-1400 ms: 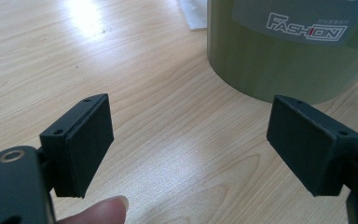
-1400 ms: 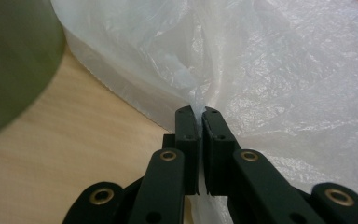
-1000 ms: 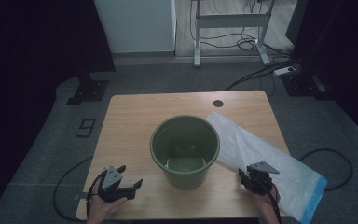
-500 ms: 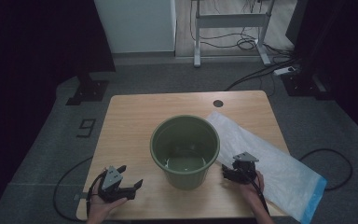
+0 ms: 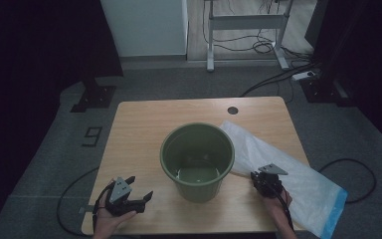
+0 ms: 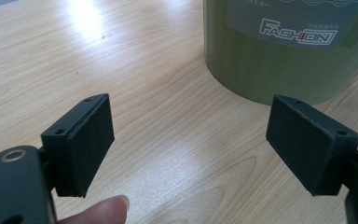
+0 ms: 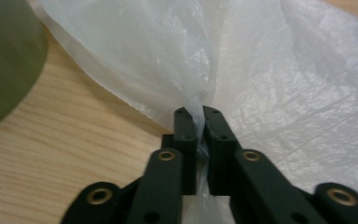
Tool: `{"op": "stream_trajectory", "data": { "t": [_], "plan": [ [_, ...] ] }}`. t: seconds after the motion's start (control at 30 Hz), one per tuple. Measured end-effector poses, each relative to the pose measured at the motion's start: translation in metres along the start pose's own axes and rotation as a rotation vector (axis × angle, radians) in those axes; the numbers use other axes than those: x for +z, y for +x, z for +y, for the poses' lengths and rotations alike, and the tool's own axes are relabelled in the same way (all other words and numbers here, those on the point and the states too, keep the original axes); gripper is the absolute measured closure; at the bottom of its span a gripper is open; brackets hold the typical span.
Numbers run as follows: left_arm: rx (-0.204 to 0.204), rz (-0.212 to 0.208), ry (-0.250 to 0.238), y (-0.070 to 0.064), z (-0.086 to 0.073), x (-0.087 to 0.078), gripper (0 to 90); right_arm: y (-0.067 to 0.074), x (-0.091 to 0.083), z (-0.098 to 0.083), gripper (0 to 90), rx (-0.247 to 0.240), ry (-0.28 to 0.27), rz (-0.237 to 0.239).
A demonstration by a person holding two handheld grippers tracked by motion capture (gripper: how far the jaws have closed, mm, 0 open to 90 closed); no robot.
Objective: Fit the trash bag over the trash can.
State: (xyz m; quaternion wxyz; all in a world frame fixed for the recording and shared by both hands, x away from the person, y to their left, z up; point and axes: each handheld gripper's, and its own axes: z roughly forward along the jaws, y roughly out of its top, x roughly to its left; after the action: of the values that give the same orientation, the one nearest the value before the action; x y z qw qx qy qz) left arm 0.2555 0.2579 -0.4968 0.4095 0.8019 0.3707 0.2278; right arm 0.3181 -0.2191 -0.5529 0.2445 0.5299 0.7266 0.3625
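Here the white plastic bag [image 5: 288, 184] lies flat on the right part of the wooden table [image 5: 139, 134], running from beside the green bucket [image 5: 197, 160] out past the table's right front corner, where its blue edge hangs over. Its near left edge is pinched in the right gripper [image 5: 264, 183]: in the right gripper view the two black jaws have just been closing and now stand almost together, with a bunched fold of the thin film [image 7: 200, 112] caught between the pads and rising out of them. The rest of the bag [image 7: 270, 70] spreads out crinkled behind. That gripper sits just right of the bucket, near the table's front edge.

The bucket stands upright at the middle of the table, open and pale at the bottom inside. In the left gripper view its wall [image 6: 279, 51] carries a label with the word FASHION.

The left gripper [image 5: 129, 195] rests at the table's front left corner, well apart from the bag. Its jaws are spread wide with bare wood between them, and a fingertip [image 6: 102, 210] shows at the lower edge.
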Motion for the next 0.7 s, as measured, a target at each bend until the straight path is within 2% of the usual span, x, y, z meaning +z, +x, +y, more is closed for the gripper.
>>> {"op": "stream_trajectory", "data": {
  "t": [0.2,0.3,0.33,0.4,0.47,0.7],
  "plan": [
    [-0.004,0.003,-0.004,0.001,0.0,-0.001,15.0,-0.006,-0.013,0.006,88.4,0.056,-0.116,0.016],
    [-0.002,0.005,-0.005,0.001,0.001,-0.002,15.0,-0.013,-0.026,0.011,88.5,0.109,-0.182,0.037],
    [-0.001,0.005,-0.005,0.0,0.001,-0.002,15.0,-0.017,-0.032,0.014,88.4,0.147,-0.209,0.065],
    [0.002,0.004,-0.004,0.0,0.001,-0.001,15.0,-0.022,-0.04,0.017,88.4,0.194,-0.253,0.109],
    [0.004,0.004,-0.002,-0.001,0.002,0.0,15.1,-0.027,-0.047,0.021,88.4,0.23,-0.287,0.132],
    [0.004,-0.001,0.007,-0.002,0.002,0.002,15.0,-0.038,-0.077,0.038,88.5,0.257,-0.418,0.149]
  ]
}}
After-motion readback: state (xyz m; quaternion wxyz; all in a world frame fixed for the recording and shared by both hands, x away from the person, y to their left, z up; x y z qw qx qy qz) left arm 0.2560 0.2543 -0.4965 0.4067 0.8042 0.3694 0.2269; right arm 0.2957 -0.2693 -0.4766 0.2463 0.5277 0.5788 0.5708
